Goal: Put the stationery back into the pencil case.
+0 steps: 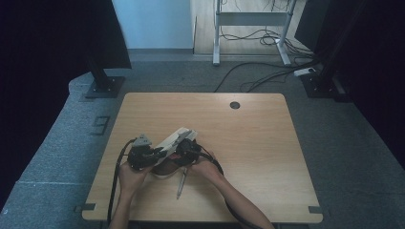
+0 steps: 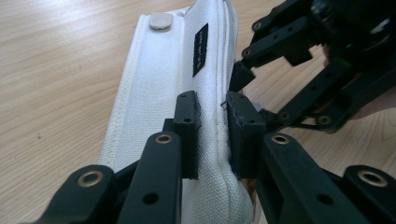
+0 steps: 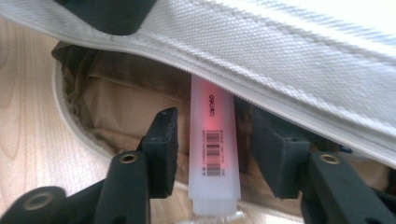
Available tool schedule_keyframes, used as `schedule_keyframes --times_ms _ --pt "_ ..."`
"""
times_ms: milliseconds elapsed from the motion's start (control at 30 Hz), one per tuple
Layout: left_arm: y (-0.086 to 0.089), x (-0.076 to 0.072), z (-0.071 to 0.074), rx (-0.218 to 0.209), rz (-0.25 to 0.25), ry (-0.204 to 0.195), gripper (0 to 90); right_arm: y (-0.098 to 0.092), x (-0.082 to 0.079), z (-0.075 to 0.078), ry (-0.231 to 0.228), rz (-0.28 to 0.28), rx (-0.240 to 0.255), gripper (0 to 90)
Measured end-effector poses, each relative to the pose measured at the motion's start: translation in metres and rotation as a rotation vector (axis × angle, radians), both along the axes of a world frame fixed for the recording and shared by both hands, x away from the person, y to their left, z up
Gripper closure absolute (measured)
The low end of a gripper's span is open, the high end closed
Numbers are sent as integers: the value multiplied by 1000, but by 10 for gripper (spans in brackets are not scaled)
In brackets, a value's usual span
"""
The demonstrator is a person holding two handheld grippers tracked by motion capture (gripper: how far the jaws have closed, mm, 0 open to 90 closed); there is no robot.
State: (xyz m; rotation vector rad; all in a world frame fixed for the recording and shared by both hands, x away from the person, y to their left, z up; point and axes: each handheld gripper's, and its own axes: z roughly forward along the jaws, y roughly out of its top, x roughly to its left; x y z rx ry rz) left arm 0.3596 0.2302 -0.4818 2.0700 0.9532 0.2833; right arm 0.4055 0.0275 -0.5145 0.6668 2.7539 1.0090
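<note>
The wooden tabletop (image 1: 248, 143) carries, left of centre in the high view, a white canvas zip pencil case (image 2: 159, 93) with a tan lining.

The left gripper (image 2: 212, 135) pinches its upper edge, fingers clamped shut on the fabric.

The right gripper (image 3: 212, 149) has fingers parted, not pressing the translucent pink-and-white barcoded pen (image 3: 212, 140) partly inside the case's mouth.

Judged: insertion nearly done; a grey pen (image 1: 181, 183) on the tabletop remains.

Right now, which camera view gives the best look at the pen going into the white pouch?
The right gripper view: the pink pen, barcode visible, sits between the right gripper pads, which stand clear of it, its far end inside the white pouch. The left gripper view shows the pouch exterior, not the pen. The high view leaves it too small to tell.
</note>
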Motion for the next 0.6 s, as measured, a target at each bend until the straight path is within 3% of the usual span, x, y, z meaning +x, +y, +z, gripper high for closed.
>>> schedule_keyframes --times_ms 167,300,600 --pt "0 0 0 -1 0 0 756 -10 -5 5 -11 -5 12 483" --pt "0 0 0 1 -2 1 756 -18 -9 8 -24 6 1 542" --pt "-1 0 0 2 -2 2 755 -27 -13 2 -10 3 -5 553"
